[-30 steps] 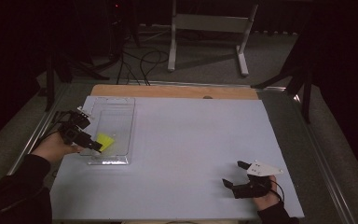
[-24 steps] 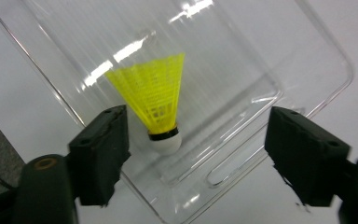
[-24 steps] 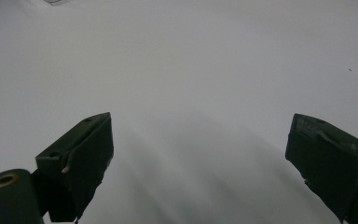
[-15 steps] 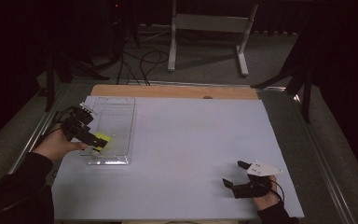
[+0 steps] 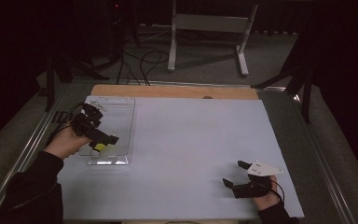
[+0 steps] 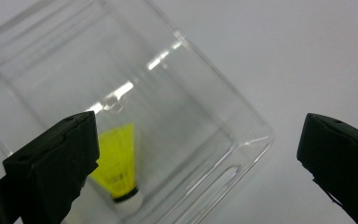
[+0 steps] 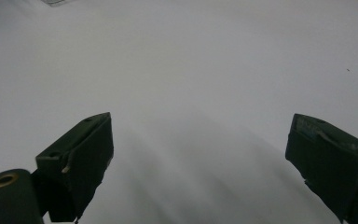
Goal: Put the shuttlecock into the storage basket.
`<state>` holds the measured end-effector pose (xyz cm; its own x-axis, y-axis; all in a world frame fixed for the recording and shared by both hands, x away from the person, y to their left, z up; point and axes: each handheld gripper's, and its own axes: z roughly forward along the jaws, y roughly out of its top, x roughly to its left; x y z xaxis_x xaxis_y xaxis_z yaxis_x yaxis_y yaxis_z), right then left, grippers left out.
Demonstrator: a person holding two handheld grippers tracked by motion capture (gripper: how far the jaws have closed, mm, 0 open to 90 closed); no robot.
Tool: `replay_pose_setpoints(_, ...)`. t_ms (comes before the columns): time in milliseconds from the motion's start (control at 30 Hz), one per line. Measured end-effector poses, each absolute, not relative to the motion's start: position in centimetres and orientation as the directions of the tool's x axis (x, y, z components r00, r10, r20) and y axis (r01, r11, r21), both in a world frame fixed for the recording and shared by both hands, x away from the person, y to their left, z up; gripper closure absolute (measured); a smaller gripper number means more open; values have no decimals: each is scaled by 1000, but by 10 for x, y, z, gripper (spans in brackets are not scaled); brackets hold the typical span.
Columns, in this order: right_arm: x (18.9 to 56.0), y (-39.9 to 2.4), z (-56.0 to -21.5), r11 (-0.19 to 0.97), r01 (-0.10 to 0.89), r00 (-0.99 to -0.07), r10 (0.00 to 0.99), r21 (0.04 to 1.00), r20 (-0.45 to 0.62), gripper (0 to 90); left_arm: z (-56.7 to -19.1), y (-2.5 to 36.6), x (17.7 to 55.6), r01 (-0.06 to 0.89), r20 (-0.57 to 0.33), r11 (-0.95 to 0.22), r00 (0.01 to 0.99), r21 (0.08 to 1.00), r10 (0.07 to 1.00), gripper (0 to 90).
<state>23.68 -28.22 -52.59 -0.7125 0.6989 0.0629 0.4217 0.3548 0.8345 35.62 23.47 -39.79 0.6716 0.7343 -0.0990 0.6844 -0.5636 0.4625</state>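
left gripper view: a finger (image 6: 56,163) partly hides the yellow shuttlecock (image 6: 119,165) in the tray (image 6: 242,140).

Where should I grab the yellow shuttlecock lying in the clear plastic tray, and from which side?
Grip the yellow shuttlecock across its yellow skirt, the widest exposed part, coming straight down from above. It lies on its side near a corner of the clear plastic tray, whose walls probably block a level approach. The open left gripper hangs above it already.

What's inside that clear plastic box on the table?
A yellow shuttlecock lies in the clear box, white tip toward the near corner. The left gripper, fingers wide open, covers part of it and the box floor behind.
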Motion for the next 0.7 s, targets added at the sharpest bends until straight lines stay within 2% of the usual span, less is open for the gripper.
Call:
replay_pose_setpoints(367, 237, -283, -526, 356, 420, -714, 698, 835, 62, 79, -391, 207, 356, 607, -91, -601, 739, 519, 668, 0)
replay_pose_setpoints(700, 237, -282, -526, 357, 420, -715, 696, 835, 62, 79, -386, 183, 358, 570, -80, -607, 762, 553, 643, 0)
